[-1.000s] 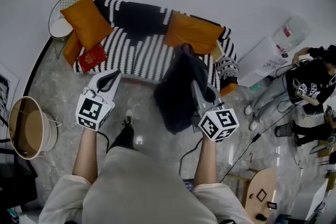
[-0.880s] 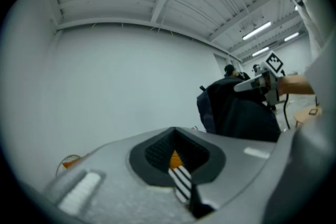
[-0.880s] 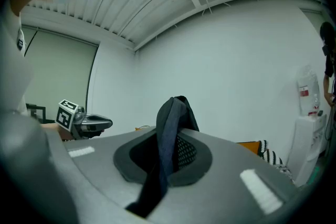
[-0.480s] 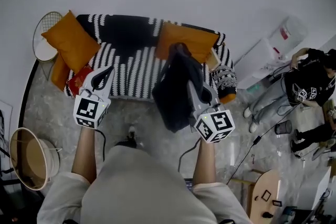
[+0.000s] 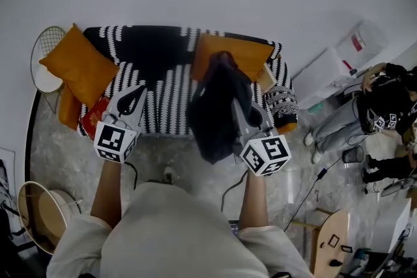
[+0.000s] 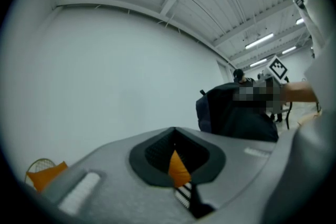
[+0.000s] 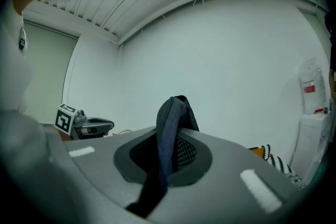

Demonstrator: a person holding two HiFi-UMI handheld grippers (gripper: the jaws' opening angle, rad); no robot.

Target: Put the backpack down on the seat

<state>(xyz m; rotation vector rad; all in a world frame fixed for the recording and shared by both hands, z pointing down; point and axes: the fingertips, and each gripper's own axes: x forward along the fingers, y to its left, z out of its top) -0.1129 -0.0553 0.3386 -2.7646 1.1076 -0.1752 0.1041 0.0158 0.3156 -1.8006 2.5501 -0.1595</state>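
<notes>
Right gripper [image 7: 167,131]: jaws clamped together on the backpack's dark strap [image 7: 169,113], which stands up between the pads and trails down out of them.
Left gripper [image 6: 176,164]: jaws drawn together with only a sliver between them; nothing held. Through that sliver show an orange cushion and the striped sofa beyond.
Backpack [image 5: 215,112]: dark, soft and slumped, hanging by its strap from the right gripper. In the head view it lies across the sofa's right half and front edge, its top overlapping the right cushion.
Sofa [image 5: 163,84]: black-and-white striped cover, set against the white wall.
Left cushion [image 5: 75,68]: orange, propped at the sofa's left end.
Right cushion [image 5: 234,52]: orange, against the backrest behind the backpack.
Red item [image 5: 96,115]: flat, at the left end of the seat, just beside the left gripper.
Wire side table [image 5: 44,55]: round and white, beside the sofa's left end.
Bystanders [image 5: 384,107]: seated at the far right, well apart from the sofa.
</notes>
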